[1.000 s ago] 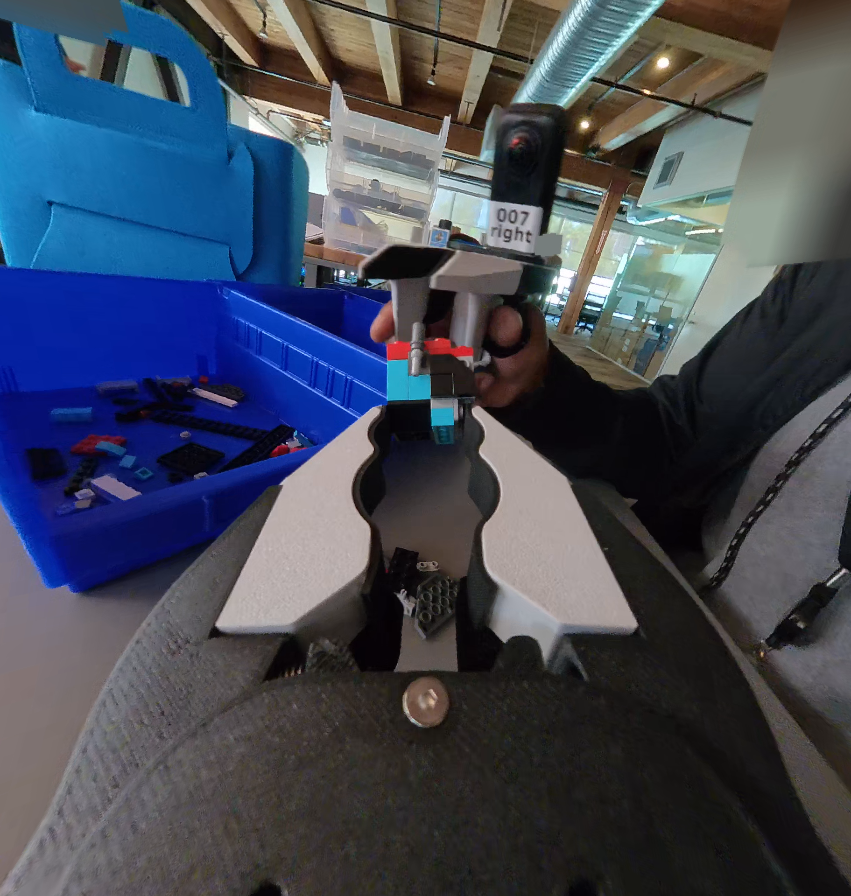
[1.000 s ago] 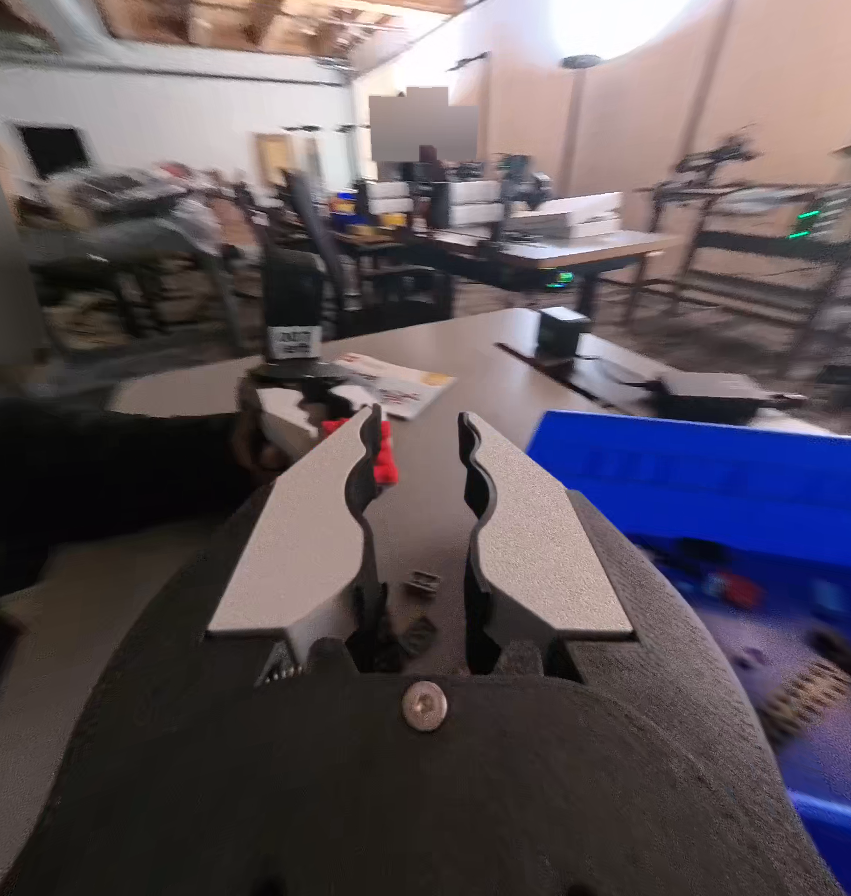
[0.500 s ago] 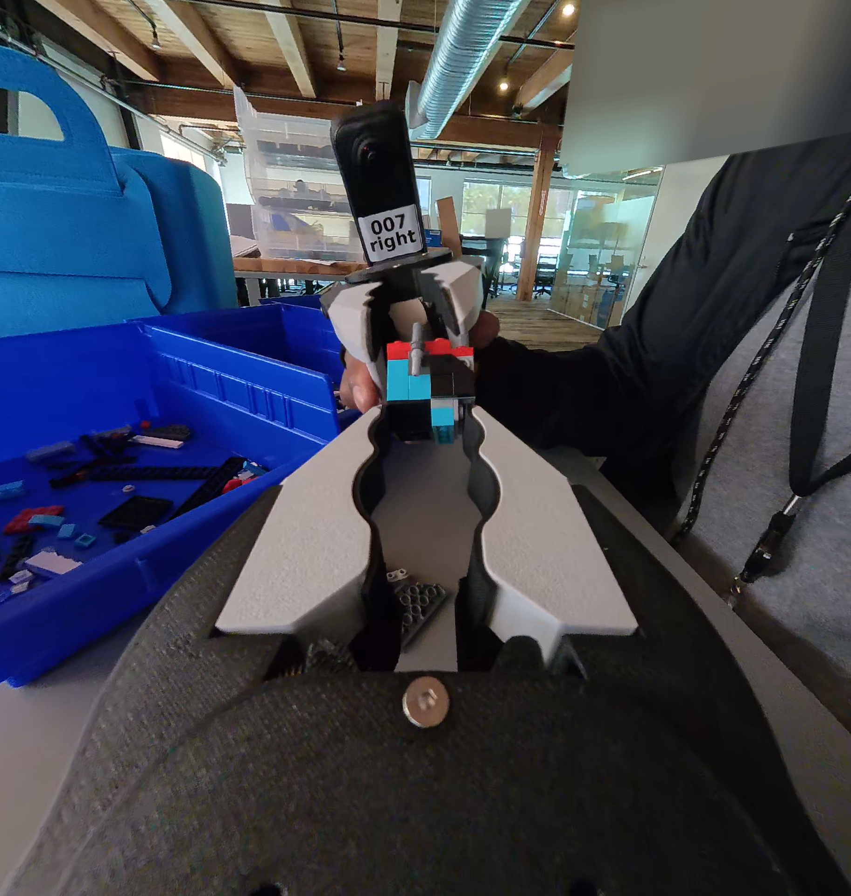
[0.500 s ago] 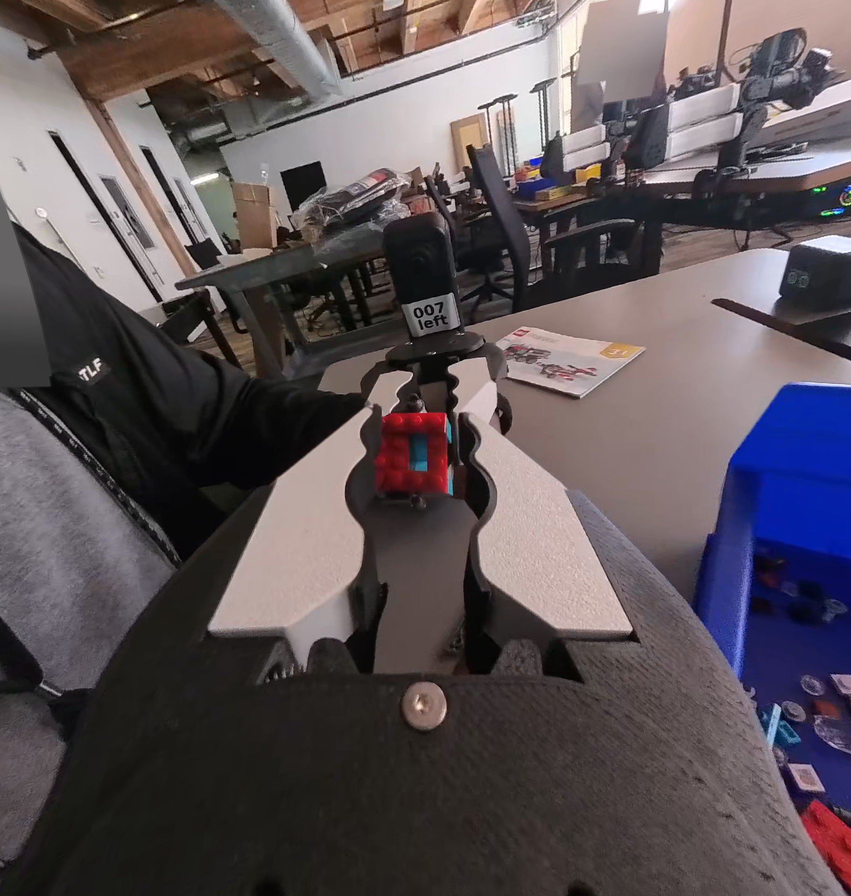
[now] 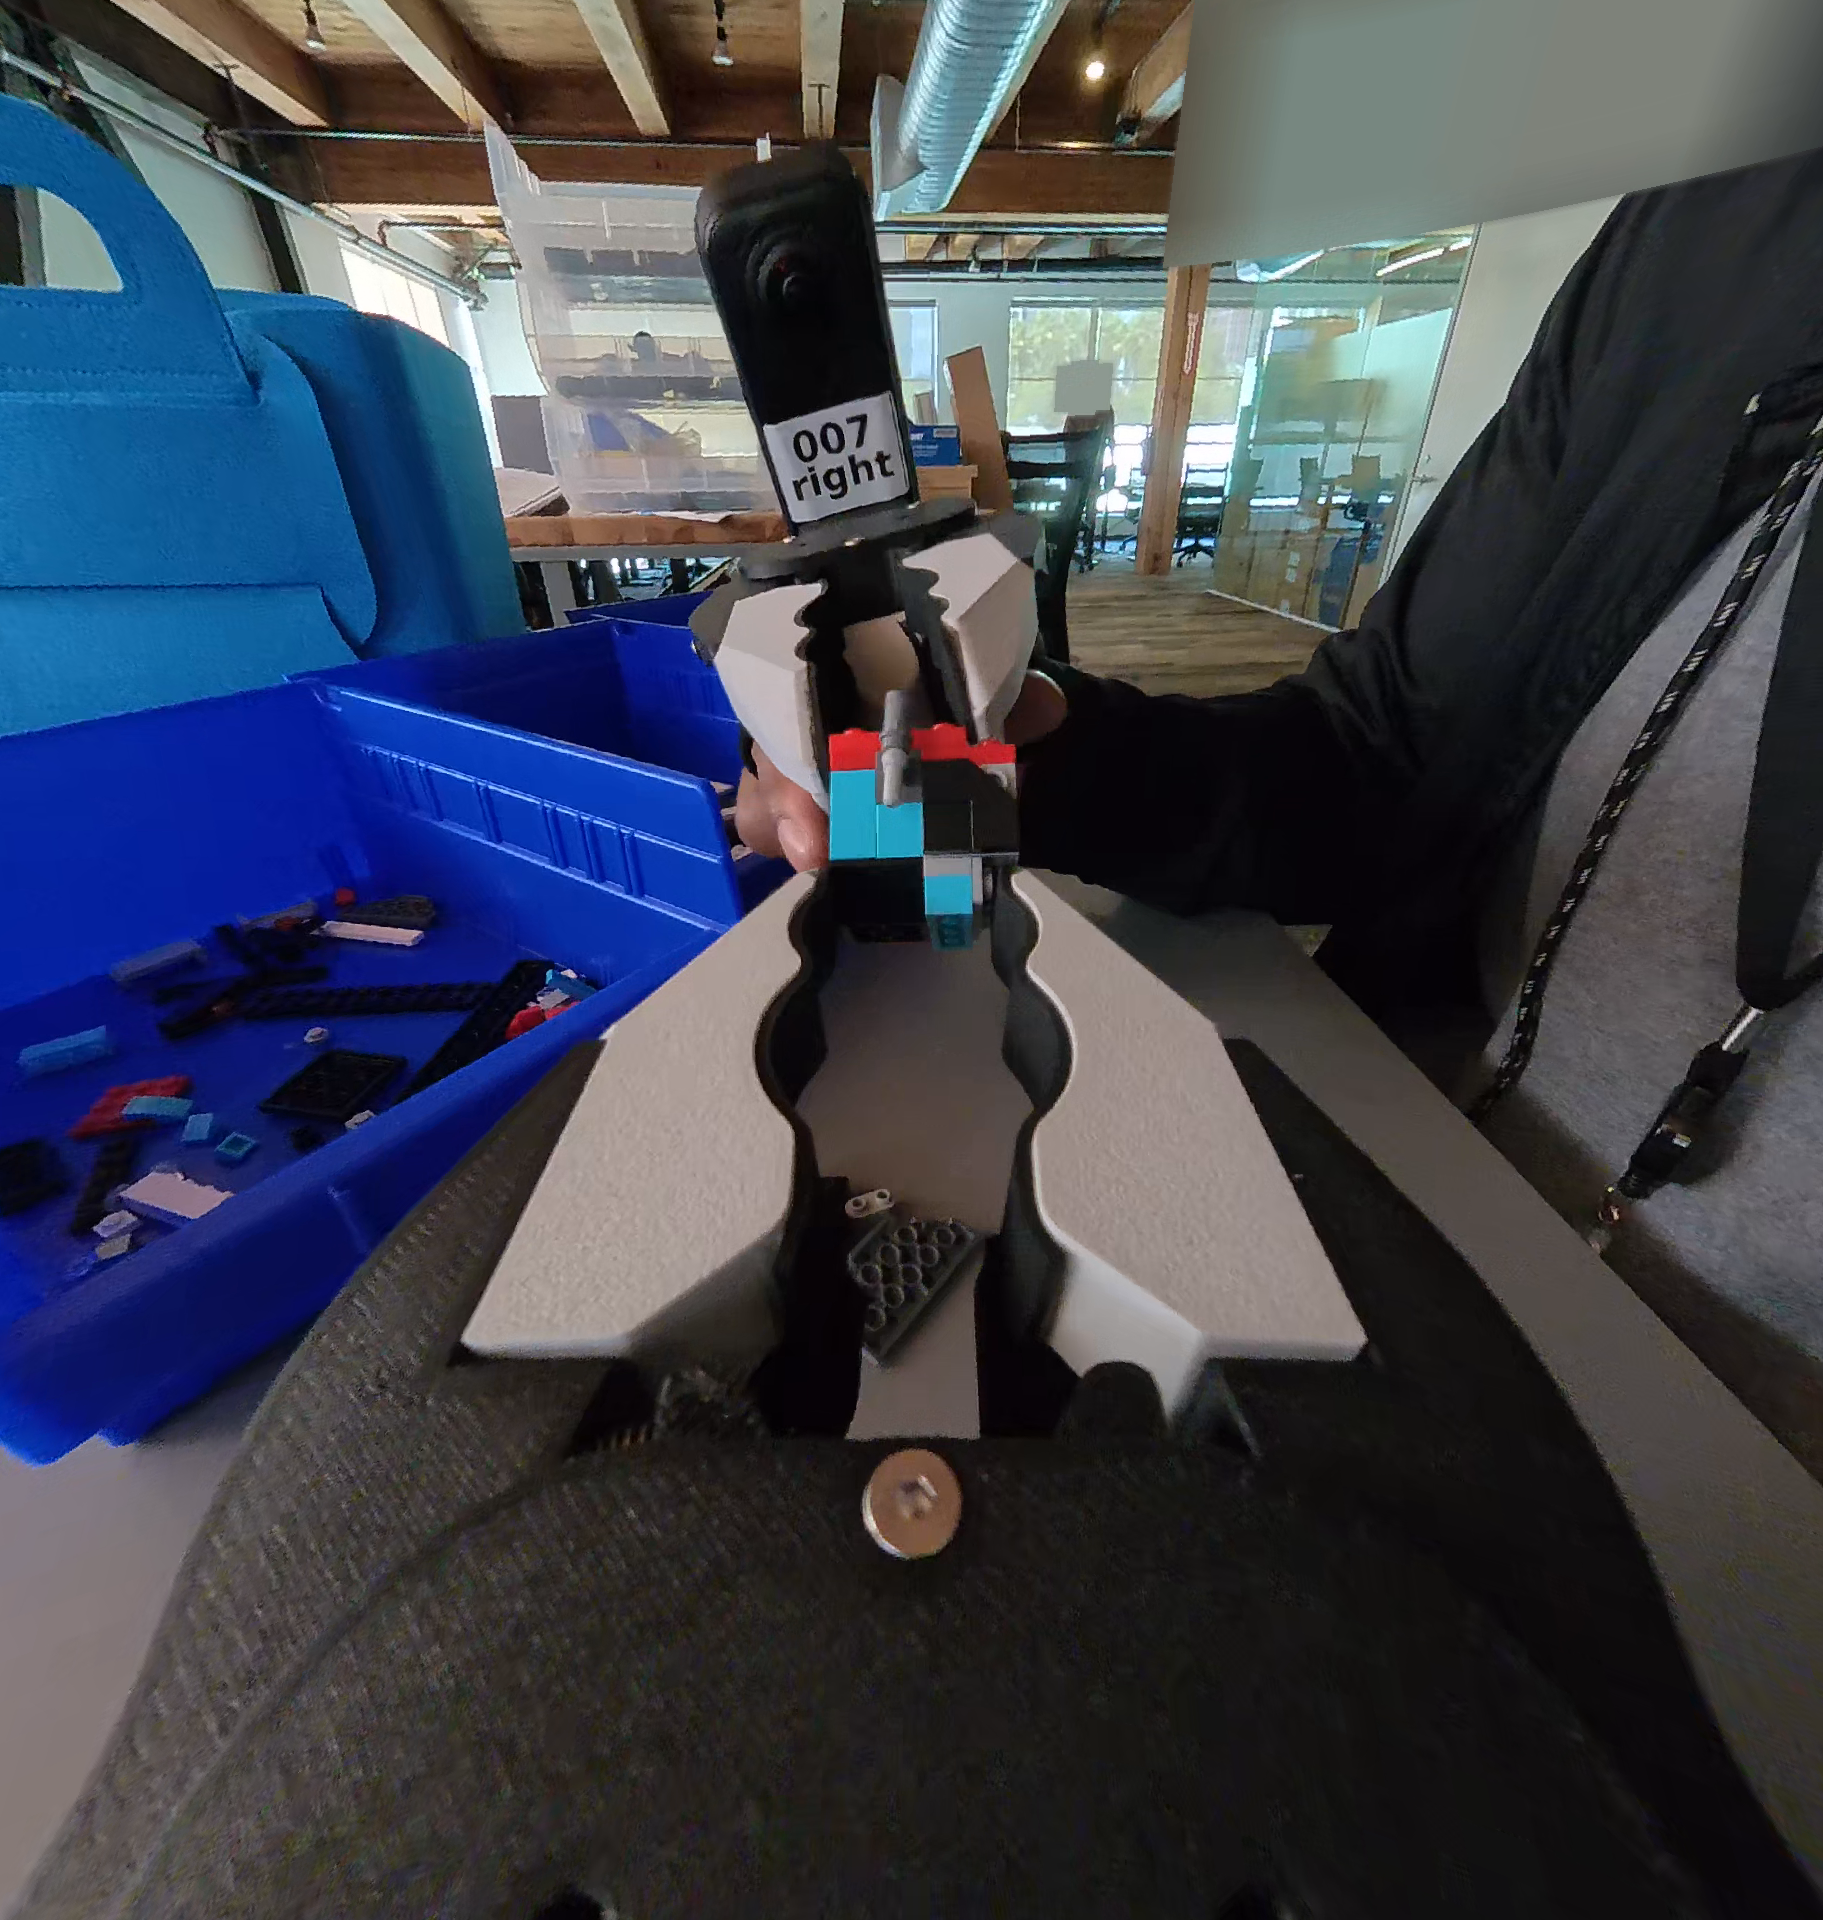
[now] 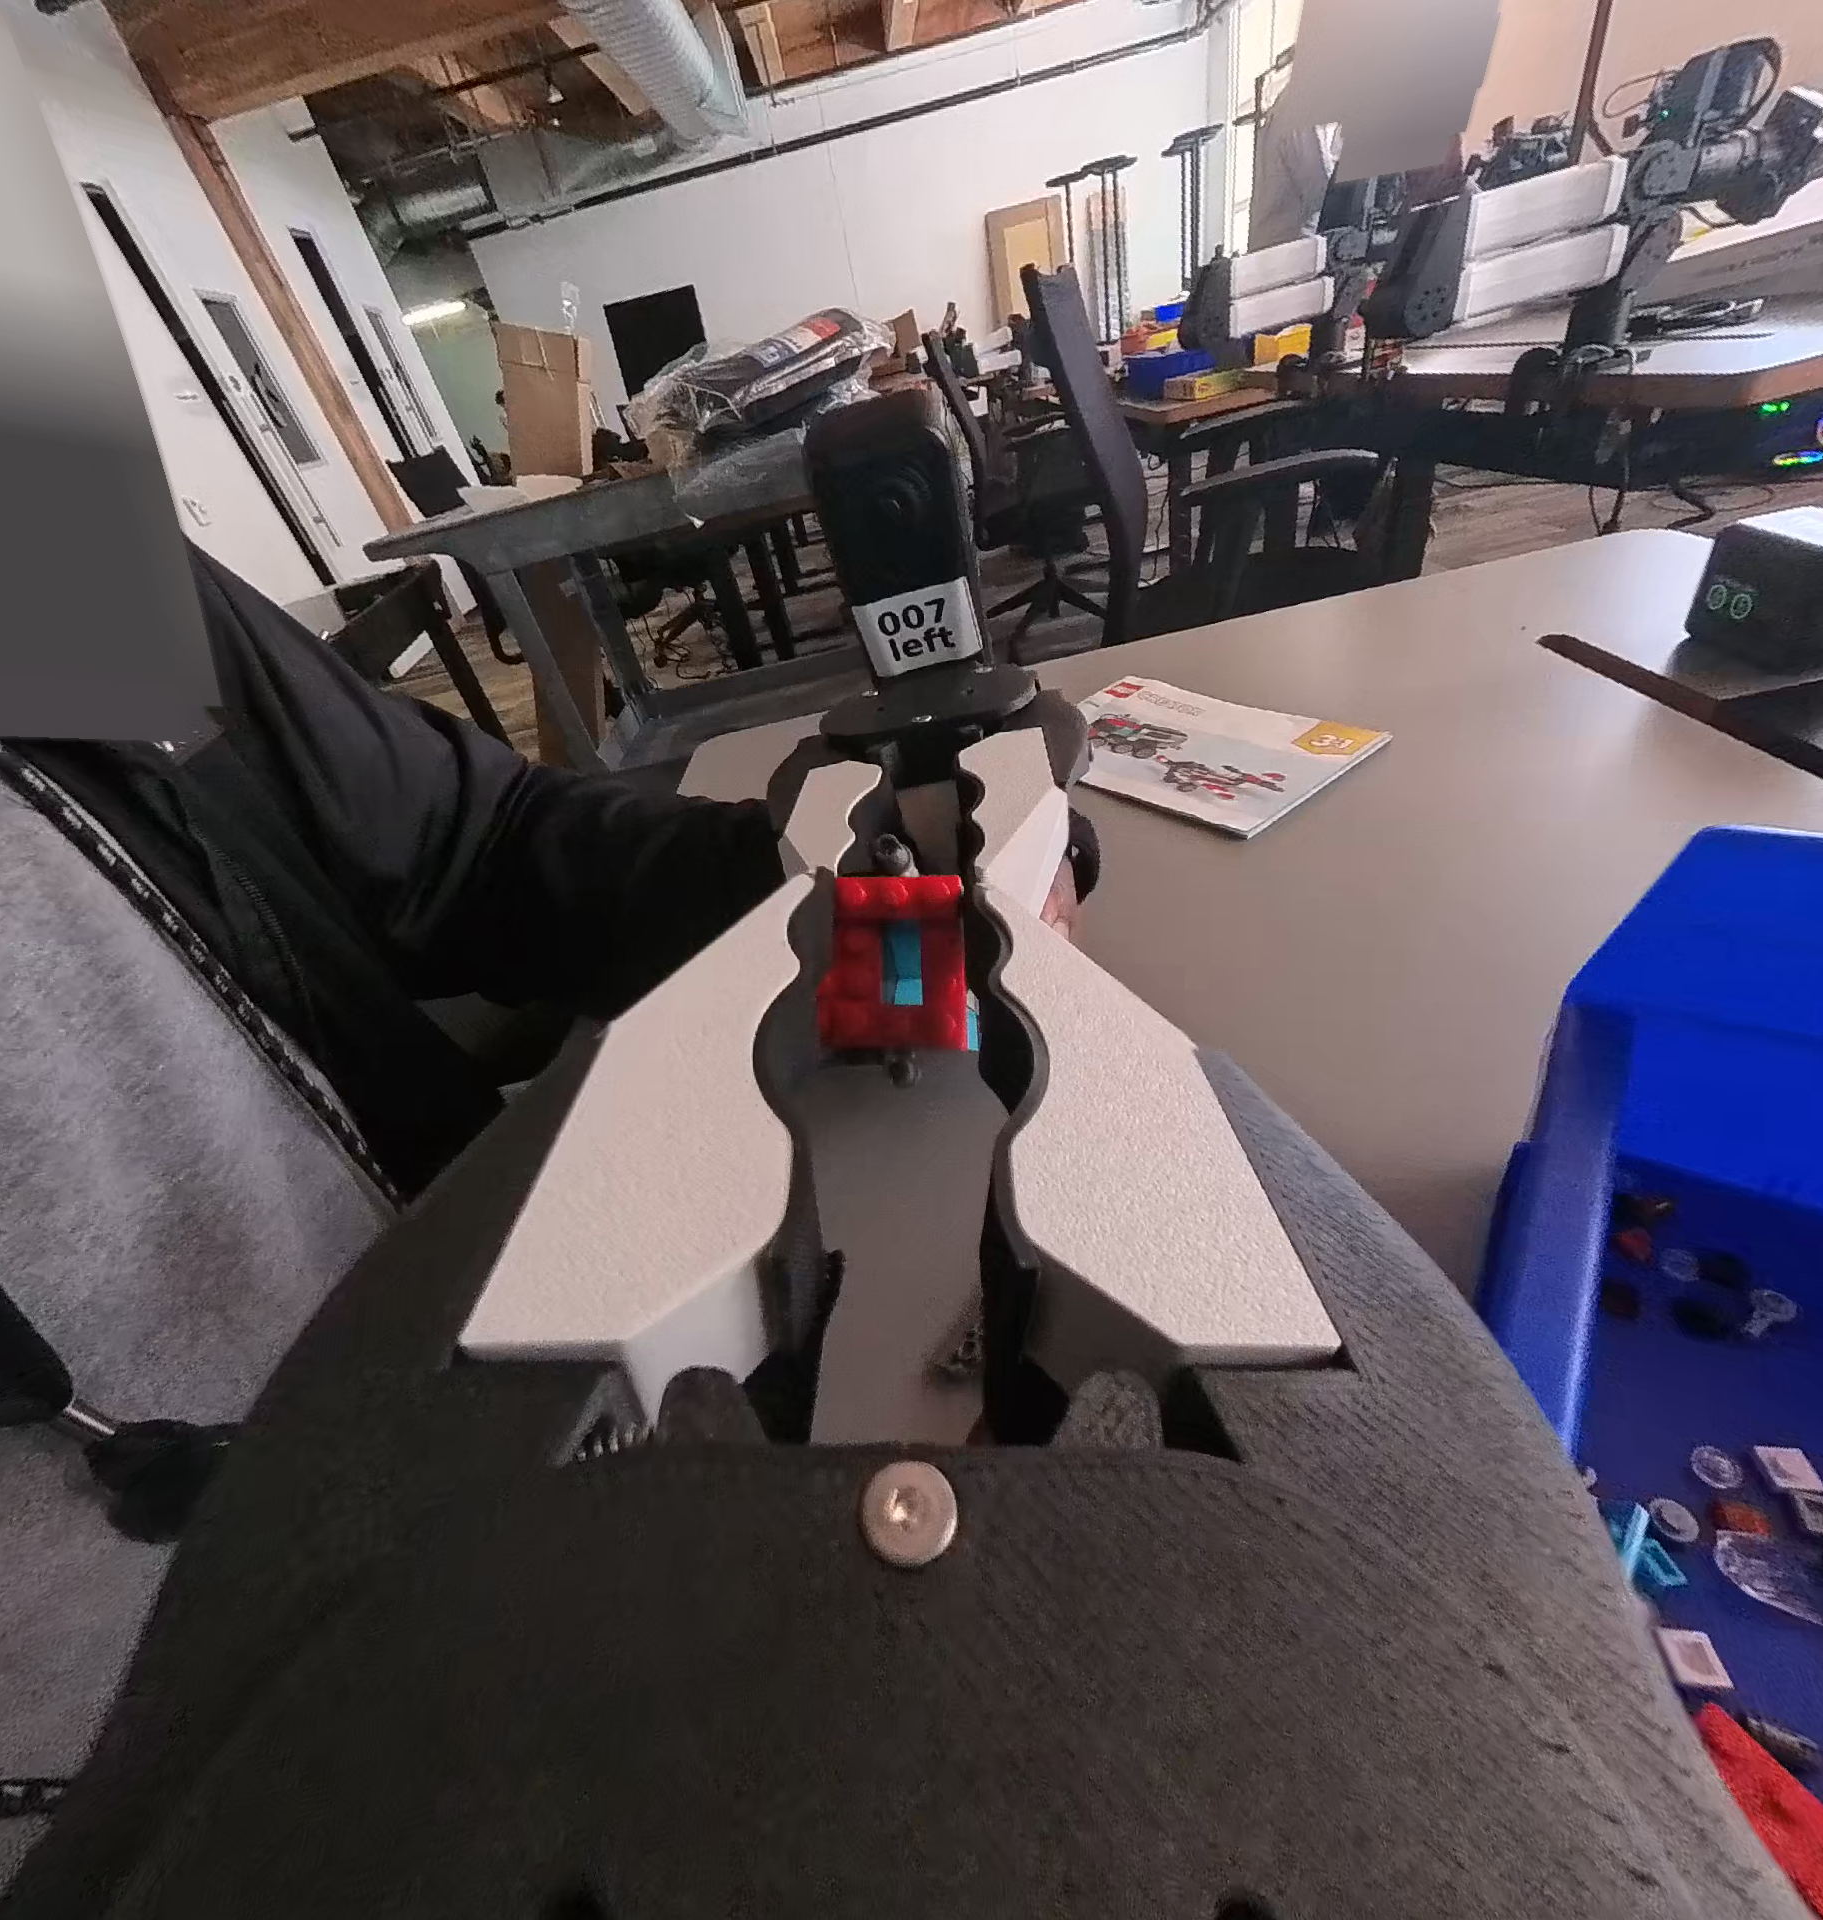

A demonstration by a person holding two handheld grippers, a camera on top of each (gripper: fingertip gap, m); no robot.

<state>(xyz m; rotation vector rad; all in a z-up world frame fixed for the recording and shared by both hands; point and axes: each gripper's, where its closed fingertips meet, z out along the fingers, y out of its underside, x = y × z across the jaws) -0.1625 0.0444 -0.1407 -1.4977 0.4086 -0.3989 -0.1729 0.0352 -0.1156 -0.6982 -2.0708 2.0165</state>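
My left gripper [image 5: 912, 894] is shut on the lower end of a small brick assembly [image 5: 917, 821] of red, cyan and black bricks with a grey pin, held up above the grey table [image 5: 1302, 1091]. My right gripper [image 5: 886, 717] faces it from the far side, its fingers on either side of the assembly's red top. In the right wrist view the right gripper [image 6: 891, 894] is open, with the red-faced assembly [image 6: 886, 966] between its fingertips and narrow gaps at the sides. The left gripper [image 6: 917, 831] shows just behind it.
A blue bin [image 5: 533, 831] of loose bricks stands left of the left gripper and also shows in the right wrist view [image 6: 1717, 1039]. A dark grey plate [image 5: 912, 1268] lies on the table. A booklet [image 6: 1229, 753] and a black box [image 6: 1790, 592] lie farther off. A person's torso [image 5: 1665, 1143] is close. Less than 4 cm separates the two grippers' tips.
My right gripper swung from the bin side toward the left gripper and moved in until its fingers flank the assembly. The left gripper kept its hold and turned slightly.
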